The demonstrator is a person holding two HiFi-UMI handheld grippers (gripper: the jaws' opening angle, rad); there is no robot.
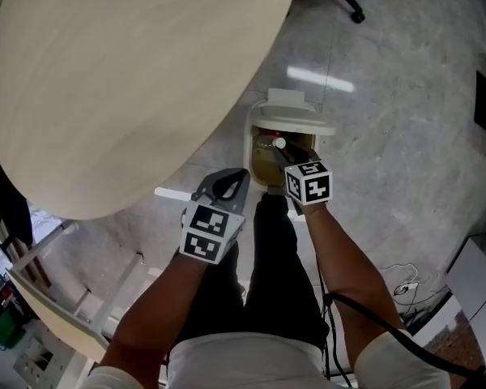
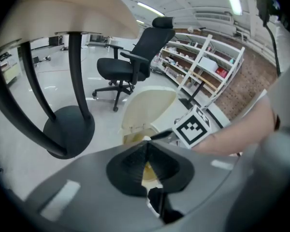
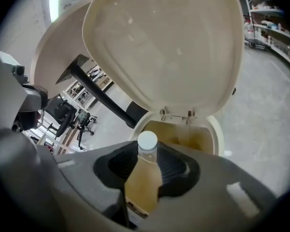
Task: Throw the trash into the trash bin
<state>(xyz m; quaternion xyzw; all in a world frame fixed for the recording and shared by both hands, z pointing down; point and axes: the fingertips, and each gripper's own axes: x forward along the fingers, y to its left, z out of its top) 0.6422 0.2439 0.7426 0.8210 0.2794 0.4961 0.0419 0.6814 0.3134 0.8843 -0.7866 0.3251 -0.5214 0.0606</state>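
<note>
The right gripper has its two jaws pressed against the sides of a small bottle. The bottle holds amber liquid and has a white cap, and it stands up between the dark ribbed pads with the cap poking out past the tips. In the head view the same cap shows at the front of the right gripper, just above the mouth of the trash bin. The bottle is held over the bin's near rim and is not yet inside. The bin is cream with a yellowish inside, and its lid stands raised on the hinge at the far rim. The left gripper has its jaws drawn together so the tips meet, with only a thin sliver of gap behind them and nothing gripped. In the head view the left gripper hangs just beside the right one, over the person's dark trousers. The bin stands on the grey floor just past the curved edge of a round pale wooden table. The left gripper view also shows the table's black base, a black office chair and white shelves further off.
</note>
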